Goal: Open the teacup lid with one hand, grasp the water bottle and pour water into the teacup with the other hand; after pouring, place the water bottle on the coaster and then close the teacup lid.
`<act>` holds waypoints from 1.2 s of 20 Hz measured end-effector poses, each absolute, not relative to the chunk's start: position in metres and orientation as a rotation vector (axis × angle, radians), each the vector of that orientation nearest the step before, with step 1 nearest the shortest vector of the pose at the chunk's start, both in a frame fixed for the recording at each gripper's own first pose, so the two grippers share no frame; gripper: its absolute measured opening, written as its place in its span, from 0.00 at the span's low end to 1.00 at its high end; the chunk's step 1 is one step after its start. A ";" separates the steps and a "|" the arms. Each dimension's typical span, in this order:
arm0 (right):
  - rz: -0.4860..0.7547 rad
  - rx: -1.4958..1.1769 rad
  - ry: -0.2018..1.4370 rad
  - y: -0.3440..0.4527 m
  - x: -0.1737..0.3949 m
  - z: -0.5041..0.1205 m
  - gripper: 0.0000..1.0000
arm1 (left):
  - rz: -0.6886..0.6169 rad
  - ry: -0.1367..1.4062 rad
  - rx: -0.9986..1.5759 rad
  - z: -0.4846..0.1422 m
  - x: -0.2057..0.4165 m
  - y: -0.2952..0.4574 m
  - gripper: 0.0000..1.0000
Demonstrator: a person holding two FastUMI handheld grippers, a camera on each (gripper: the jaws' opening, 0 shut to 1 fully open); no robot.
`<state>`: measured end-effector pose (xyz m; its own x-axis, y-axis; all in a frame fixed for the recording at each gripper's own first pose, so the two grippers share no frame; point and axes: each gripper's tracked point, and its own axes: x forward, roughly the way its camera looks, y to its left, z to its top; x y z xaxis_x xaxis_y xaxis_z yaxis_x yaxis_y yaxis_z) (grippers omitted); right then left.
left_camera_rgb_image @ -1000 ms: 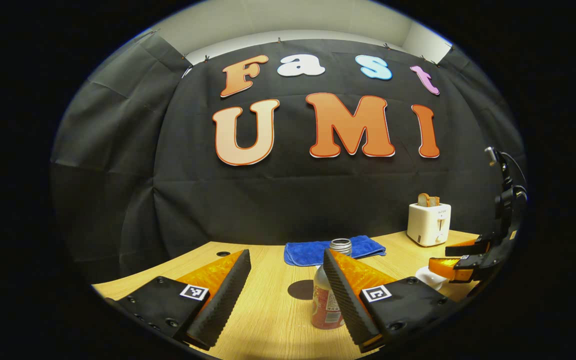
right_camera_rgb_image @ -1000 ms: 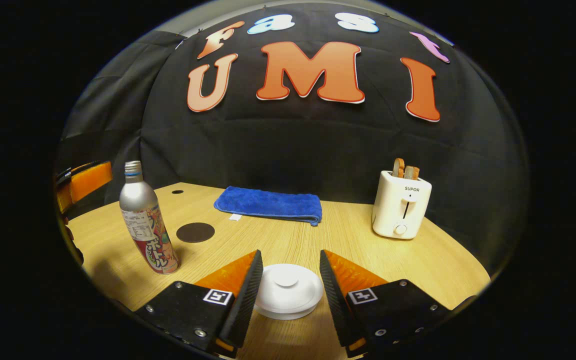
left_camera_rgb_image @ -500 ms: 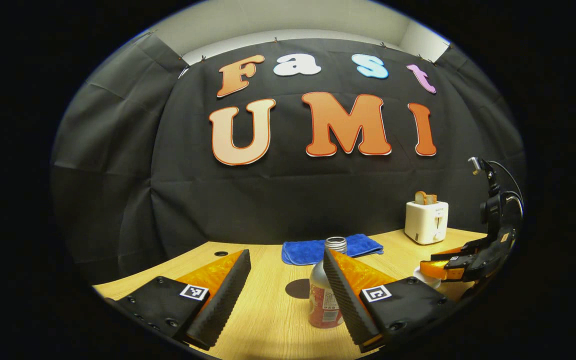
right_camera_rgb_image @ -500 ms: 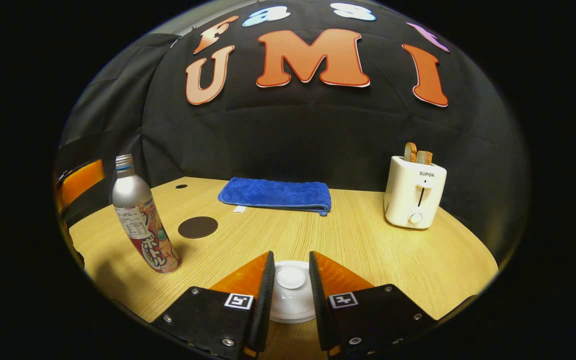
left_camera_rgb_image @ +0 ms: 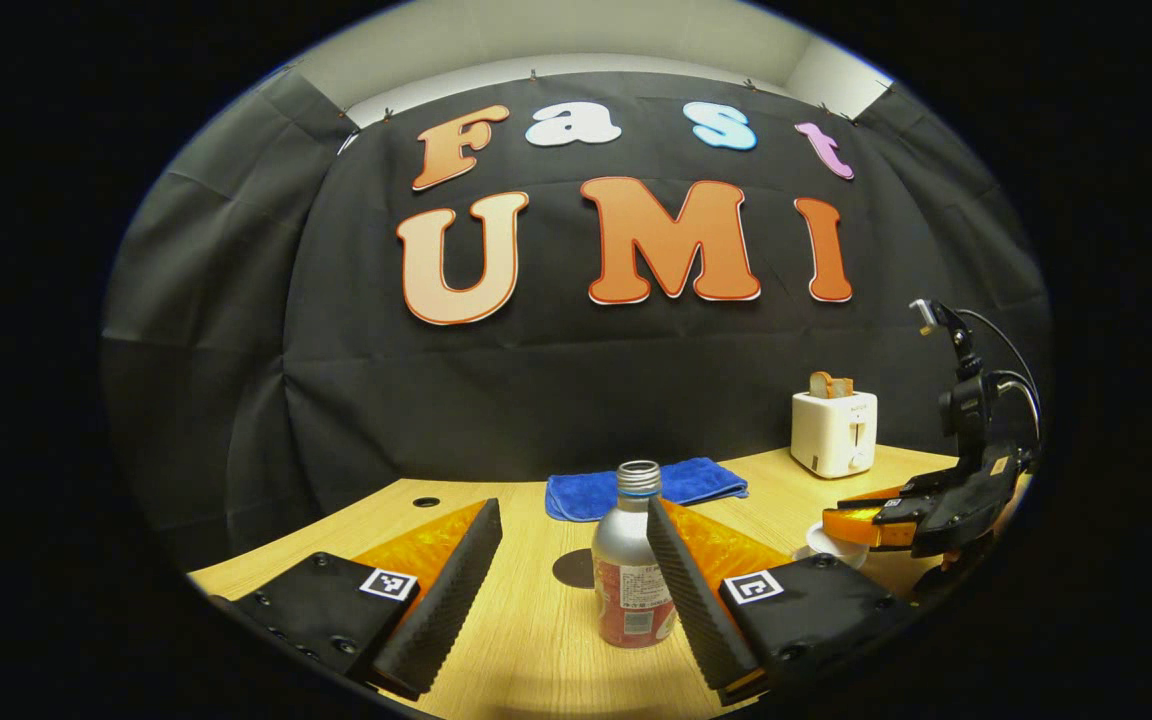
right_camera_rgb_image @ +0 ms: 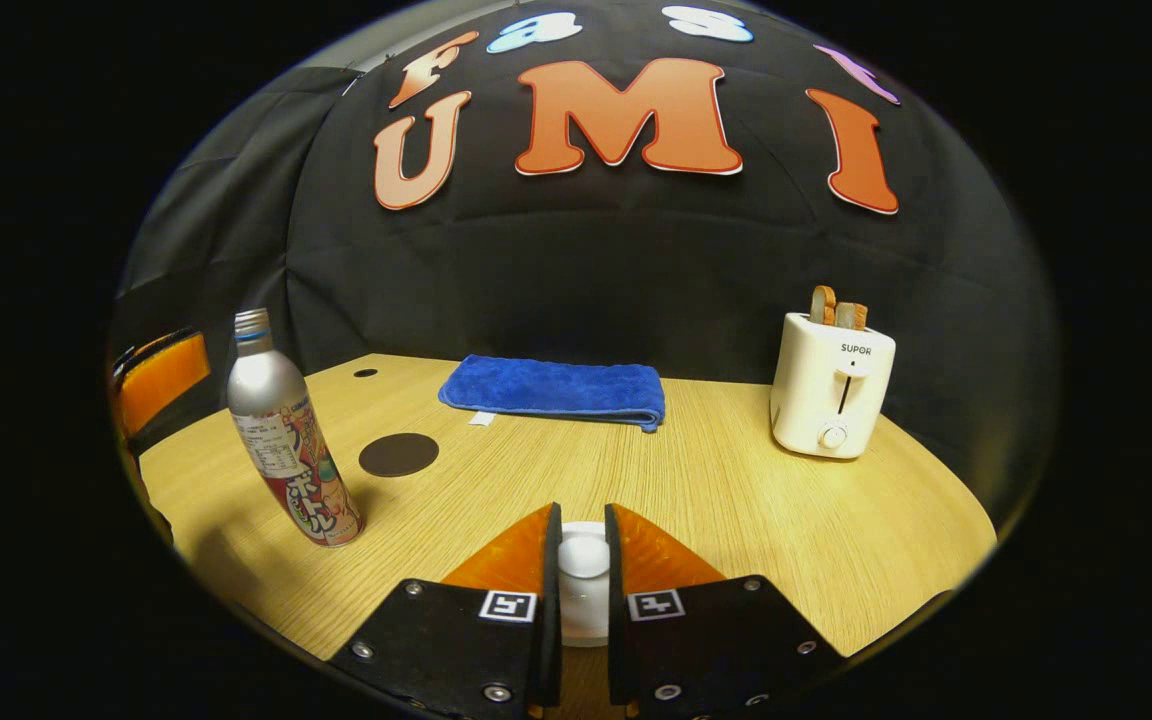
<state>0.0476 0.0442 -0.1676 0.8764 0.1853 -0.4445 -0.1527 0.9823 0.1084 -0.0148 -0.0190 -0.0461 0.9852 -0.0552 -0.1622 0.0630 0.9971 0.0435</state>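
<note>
The right hand-held gripper (right_camera_rgb_image: pixel 577 545) sits low over the teacup lid (right_camera_rgb_image: pixel 584 585). Its two fingers are nearly together, one on each side of the small knob (right_camera_rgb_image: pixel 584 556) on top of the lid. They look like they are touching the knob, so I think it has hold of it. The cup under the lid is mostly hidden.

To do this step well, I think the lid should go straight up, slowly. A sideways tug could tip the cup. The knob is small and smooth, so the squeeze should stay firm and even or it may slip out.

The bottle (right_camera_rgb_image: pixel 288 444) stands upright to the left of the lid, a bit farther back. In the left gripper view, the left hand-held gripper (left_camera_rgb_image: pixel 569 540) is wide open and holds nothing. The bottle stands near its right finger, not in the middle of the gap. It should slide over so the bottle is in the middle before it closes.

The coaster (right_camera_rgb_image: pixel 398 454) lies flat on the surface (right_camera_rgb_image: pixel 736 500), left of the lid and past the bottle. Farther back lies a blue cloth (right_camera_rgb_image: pixel 553 388). A toaster (right_camera_rgb_image: pixel 832 393) stands far to the right of the lid.
</note>
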 end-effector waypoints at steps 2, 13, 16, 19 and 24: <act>0.194 0.114 0.471 0.046 0.045 -0.163 0.18 | -0.083 0.177 0.049 -0.050 -0.015 -0.026 0.96; 0.150 0.140 0.383 0.010 0.044 -0.117 0.18 | -0.157 0.429 0.002 -0.127 -0.015 -0.052 0.96; 0.123 0.133 0.362 -0.003 0.041 -0.106 0.18 | -0.143 0.501 0.008 -0.148 -0.008 -0.050 0.96; 0.133 0.151 0.353 -0.005 0.037 -0.101 0.18 | -0.145 0.530 0.014 -0.160 -0.005 -0.050 0.97; 0.121 0.145 0.348 -0.012 0.033 -0.099 0.18 | -0.150 0.526 0.041 -0.165 0.005 -0.054 0.90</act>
<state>0.0332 -0.0119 -0.0989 0.9331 0.1428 -0.3300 -0.0929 0.9823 0.1623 0.0047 -0.0540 -0.1646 0.8540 -0.1318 -0.5033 0.1529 0.9882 0.0006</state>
